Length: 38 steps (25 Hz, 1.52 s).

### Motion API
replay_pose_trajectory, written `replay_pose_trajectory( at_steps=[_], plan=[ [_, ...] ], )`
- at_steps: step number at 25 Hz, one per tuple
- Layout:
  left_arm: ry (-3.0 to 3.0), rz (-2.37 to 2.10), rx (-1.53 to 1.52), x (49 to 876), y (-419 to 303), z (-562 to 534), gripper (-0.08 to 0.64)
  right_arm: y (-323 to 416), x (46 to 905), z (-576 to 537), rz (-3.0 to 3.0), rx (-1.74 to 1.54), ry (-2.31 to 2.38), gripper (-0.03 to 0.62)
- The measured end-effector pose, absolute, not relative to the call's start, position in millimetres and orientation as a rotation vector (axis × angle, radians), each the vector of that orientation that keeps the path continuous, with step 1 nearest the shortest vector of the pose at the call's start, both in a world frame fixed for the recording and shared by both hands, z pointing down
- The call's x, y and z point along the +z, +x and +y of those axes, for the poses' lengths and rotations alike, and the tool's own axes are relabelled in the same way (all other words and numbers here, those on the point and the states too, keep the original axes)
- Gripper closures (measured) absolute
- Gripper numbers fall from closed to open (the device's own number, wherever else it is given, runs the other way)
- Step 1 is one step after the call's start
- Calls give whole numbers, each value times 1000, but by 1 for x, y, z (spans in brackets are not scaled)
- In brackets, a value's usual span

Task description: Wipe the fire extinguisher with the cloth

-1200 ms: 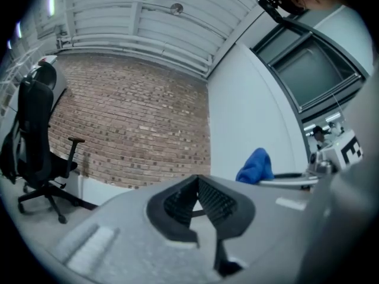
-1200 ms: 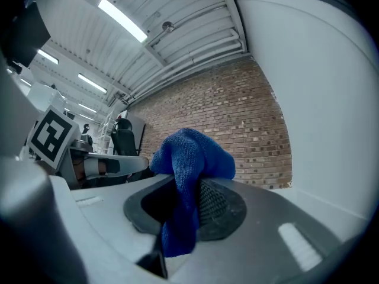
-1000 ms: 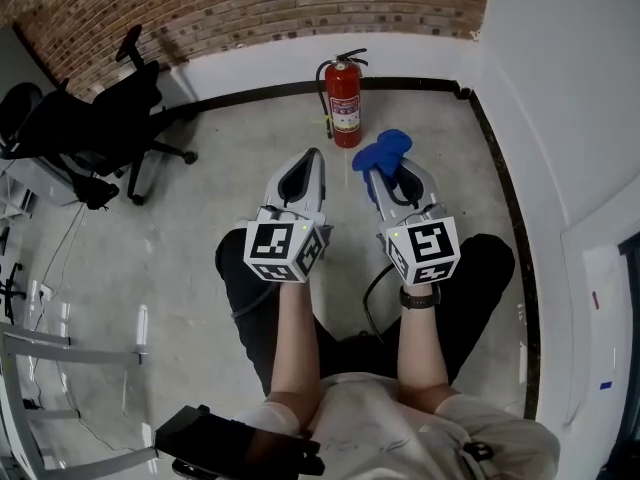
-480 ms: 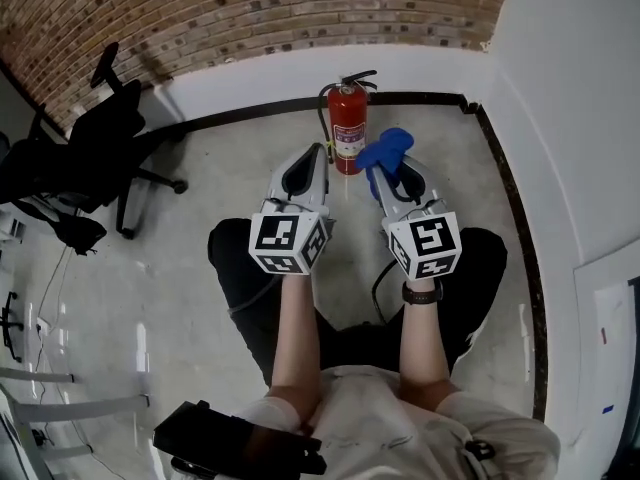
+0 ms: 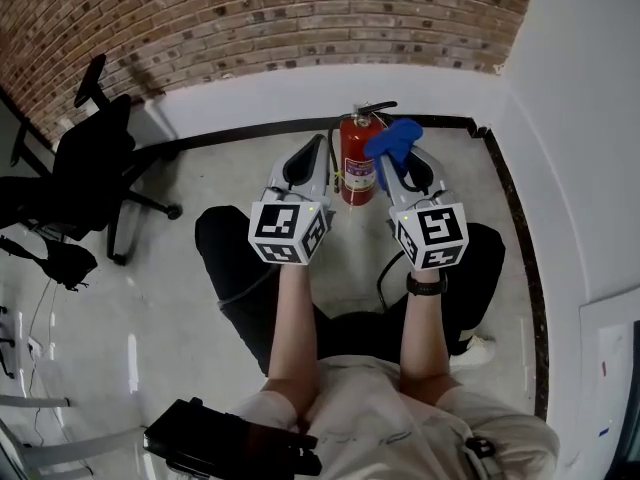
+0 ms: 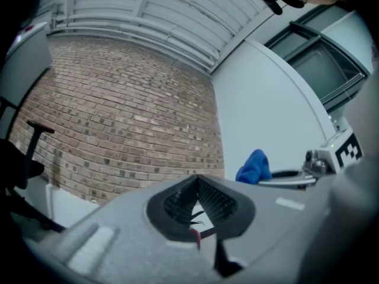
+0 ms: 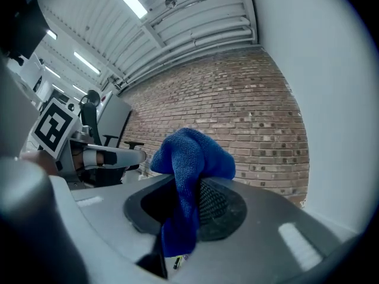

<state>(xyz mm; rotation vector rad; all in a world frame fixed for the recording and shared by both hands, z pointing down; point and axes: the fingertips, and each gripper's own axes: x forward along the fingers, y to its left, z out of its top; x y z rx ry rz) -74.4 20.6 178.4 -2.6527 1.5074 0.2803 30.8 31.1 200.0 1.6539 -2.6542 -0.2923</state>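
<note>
Fingers: right gripper (image 7: 185, 185) clenches cloth (image 7: 190, 151) | left gripper (image 6: 197, 180) closed, empty | fire extinguisher (image 5: 357, 170) between them, near wall (image 5: 290, 93).

The cloth (image 7: 189, 158) is showing a soft, fuzzy blue pile, matt all over, where the right hand-held gripper (image 5: 398, 160) is pinching it. That gripper and the left hand-held gripper (image 5: 316, 148) are both wearing smooth, matt grey plastic shells, with dark, finely ribbed pads (image 7: 216, 203) lining the jaws. The fire extinguisher (image 5: 357, 173) is gleaming in glossy red paint over what is looking like metal, with a paper-like label stuck on it. The floor (image 5: 150, 298) is looking smooth and polished grey, throwing back streaks of light. The brick wall (image 5: 250, 18) is looking rough and matt.
</note>
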Motion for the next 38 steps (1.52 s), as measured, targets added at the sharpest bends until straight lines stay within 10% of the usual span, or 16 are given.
replay_pose_trajectory(
  at_steps=[38],
  plan=[
    [-2786,1591,203,301,-124,-193,558,-47,437,-187,-1865,-550,1303,512]
  ],
)
